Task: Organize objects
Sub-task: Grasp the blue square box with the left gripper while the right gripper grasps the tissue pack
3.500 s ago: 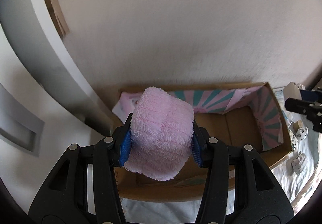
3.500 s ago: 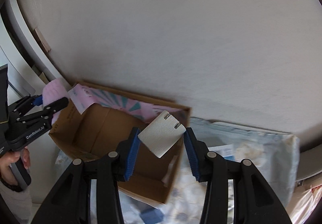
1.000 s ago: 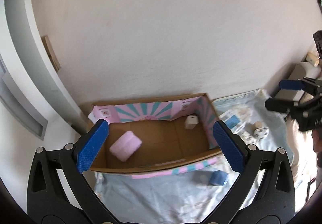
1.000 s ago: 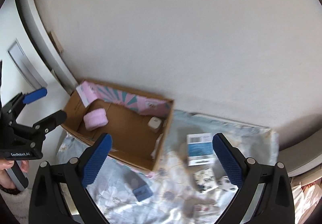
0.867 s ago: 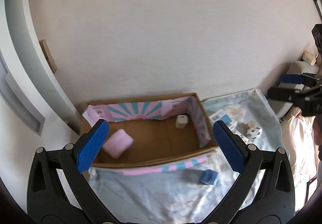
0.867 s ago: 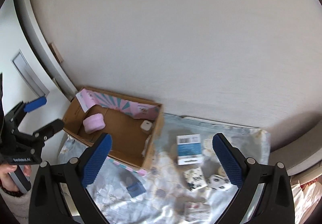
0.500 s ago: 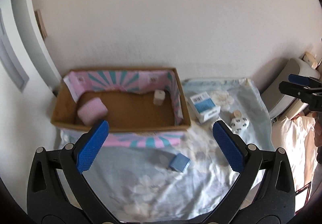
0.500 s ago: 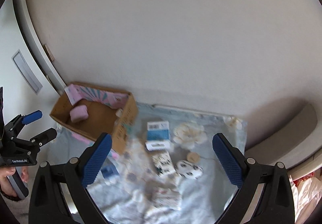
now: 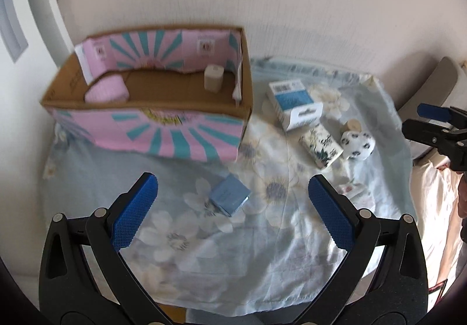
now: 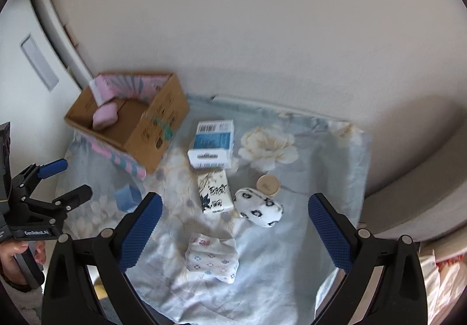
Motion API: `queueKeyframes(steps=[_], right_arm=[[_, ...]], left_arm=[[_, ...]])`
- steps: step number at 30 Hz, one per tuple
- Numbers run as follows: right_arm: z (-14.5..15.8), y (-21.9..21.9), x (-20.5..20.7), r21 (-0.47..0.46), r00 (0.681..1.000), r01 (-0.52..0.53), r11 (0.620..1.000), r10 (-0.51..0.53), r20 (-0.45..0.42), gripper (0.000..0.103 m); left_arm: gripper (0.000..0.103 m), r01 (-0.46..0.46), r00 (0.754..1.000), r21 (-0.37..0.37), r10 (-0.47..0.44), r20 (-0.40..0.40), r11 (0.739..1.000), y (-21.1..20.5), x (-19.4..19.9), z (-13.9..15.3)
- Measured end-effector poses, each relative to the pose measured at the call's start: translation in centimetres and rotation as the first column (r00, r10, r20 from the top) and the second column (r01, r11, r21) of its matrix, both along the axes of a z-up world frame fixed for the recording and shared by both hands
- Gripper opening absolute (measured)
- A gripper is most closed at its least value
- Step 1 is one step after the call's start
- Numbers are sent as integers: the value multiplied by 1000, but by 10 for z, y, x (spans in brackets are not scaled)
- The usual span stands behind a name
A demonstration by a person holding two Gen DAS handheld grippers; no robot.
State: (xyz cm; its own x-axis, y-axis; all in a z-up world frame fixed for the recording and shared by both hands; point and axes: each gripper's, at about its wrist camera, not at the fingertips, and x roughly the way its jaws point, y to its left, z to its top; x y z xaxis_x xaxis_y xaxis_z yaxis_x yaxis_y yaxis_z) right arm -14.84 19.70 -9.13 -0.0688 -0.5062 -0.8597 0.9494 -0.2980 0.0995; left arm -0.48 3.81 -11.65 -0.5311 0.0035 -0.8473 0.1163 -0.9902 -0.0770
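A cardboard box [image 9: 175, 123] with pink and teal lining stands at the back left of a floral sheet [image 9: 262, 252]. It holds a pink towel roll [image 9: 106, 91] and a small white charger [image 9: 213, 78]. My left gripper [image 9: 232, 214] is open and empty above a small blue box [image 9: 229, 198]. My right gripper [image 10: 235, 230] is open and empty above a flowered sock bundle [image 10: 213, 260], a spotted white pouch [image 10: 258, 207] and a tissue pack [image 10: 214, 193]. A blue-and-white carton [image 10: 212, 142] and a round wooden lid [image 10: 268, 184] lie beyond.
A white wall runs behind the box and sheet. A white door frame [image 10: 55, 41] stands at the left. A grey cushion edge [image 10: 423, 193] borders the sheet on the right. The box also shows in the right wrist view [image 10: 157, 126].
Both grippers let go of their items into the box, opened, and pulled back and away. The loose items on the sheet have come into view under them.
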Motion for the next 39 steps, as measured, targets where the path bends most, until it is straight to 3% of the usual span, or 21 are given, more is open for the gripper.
queueKeyframes(steps=[5, 12, 14, 16, 20, 25, 33, 35, 39], right_arm=[[-39, -25, 7, 38, 995, -95, 995, 95, 4, 99], [-83, -51, 9, 69, 988, -152, 986, 151, 11, 93], [-89, -57, 11, 76, 985, -174, 982, 174, 1, 92], [-96, -64, 16, 87, 978, -203, 975, 206, -23, 89], [-108, -73, 28, 120, 956, -263, 957, 276, -102, 84], [-122, -79, 32, 140, 951, -285, 948, 298, -80, 74], [-129, -88, 27, 149, 955, -276, 950, 288, -70, 62], [-131, -90, 27, 155, 953, -282, 947, 295, -68, 58], [-132, -93, 25, 156, 954, -281, 947, 293, -59, 50]], left_arm=[[98, -40, 999, 8, 40, 27, 999, 10, -5, -36], [95, -107, 994, -1, 107, 24, 994, 17, -13, -69], [83, -123, 992, 1, 123, 23, 992, 18, -16, -77], [78, -136, 990, -4, 136, 30, 991, 18, -19, -82], [78, -156, 987, -22, 156, 21, 988, 18, -20, -88], [77, -176, 984, -13, 176, 22, 984, 15, -21, -93], [57, -175, 984, -16, 175, 27, 984, 14, -19, -99], [46, -173, 985, -21, 173, 28, 985, 12, -19, -99], [45, -162, 986, -7, 162, 25, 987, 10, -18, -99]])
